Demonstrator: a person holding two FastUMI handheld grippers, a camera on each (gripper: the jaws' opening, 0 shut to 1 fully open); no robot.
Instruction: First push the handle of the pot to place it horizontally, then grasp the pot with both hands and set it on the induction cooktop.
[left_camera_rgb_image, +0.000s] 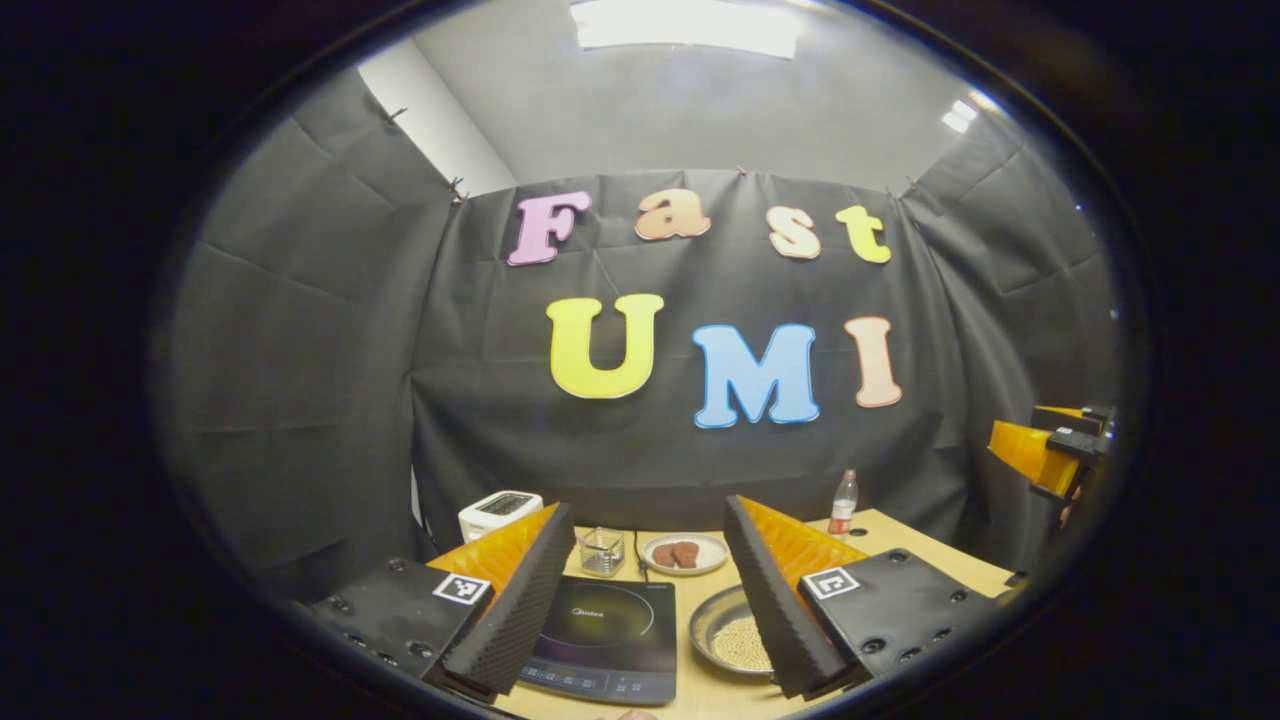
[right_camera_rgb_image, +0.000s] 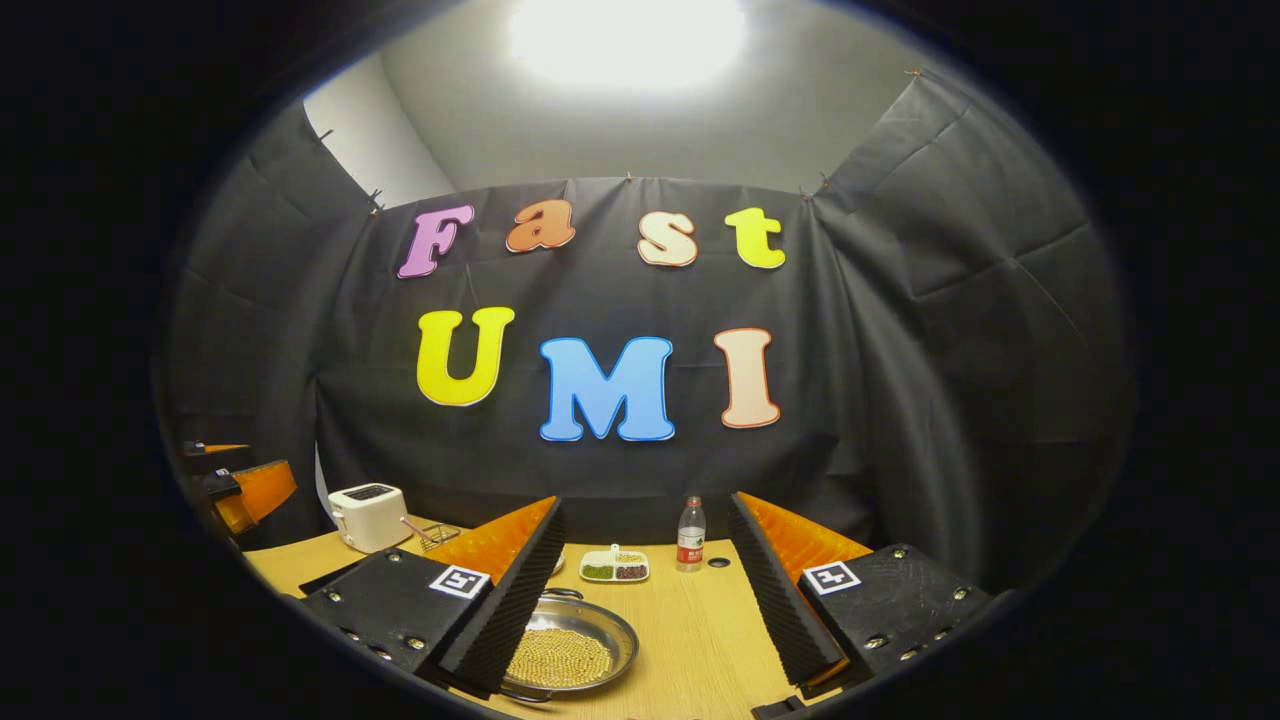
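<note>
**Q:** What do you have at the left gripper (left_camera_rgb_image: 645, 610), nearest first?

**A:** Your jaws stand wide apart and hold nothing. Directly between them, low on the wooden table (left_camera_rgb_image: 940, 560), lies the induction cooktop (left_camera_rgb_image: 605, 640), its near left corner hidden behind the left finger. Against the inner face of your right finger sits the pot (left_camera_rgb_image: 728, 635), a shallow metal pan with pale grains in it; that finger covers its right side. Beyond the cooktop, between the jaws, stand a small clear glass container (left_camera_rgb_image: 601, 550) and a plate (left_camera_rgb_image: 685, 553) with brown pieces on it. Past the left fingertip you see a white toaster (left_camera_rgb_image: 499, 512); past the right fingertip, a bottle (left_camera_rgb_image: 843, 503). The right gripper shows at the far right edge, raised above the table.

**Q:** And at the right gripper (right_camera_rgb_image: 645, 610)?

**A:** Jaws apart, empty. The pot (right_camera_rgb_image: 568, 650) lies just inside your left finger, which covers its left rim; a handle loop shows at its far rim. Bare table (right_camera_rgb_image: 690, 640) fills the rest of the gap. Farther on, between the jaws, stand a divided dish (right_camera_rgb_image: 614, 566) and the bottle (right_camera_rgb_image: 690, 535). Outside the left finger, the toaster (right_camera_rgb_image: 369, 515) stands beside a small wire basket (right_camera_rgb_image: 437, 536). The left gripper shows at the far left edge.
</note>
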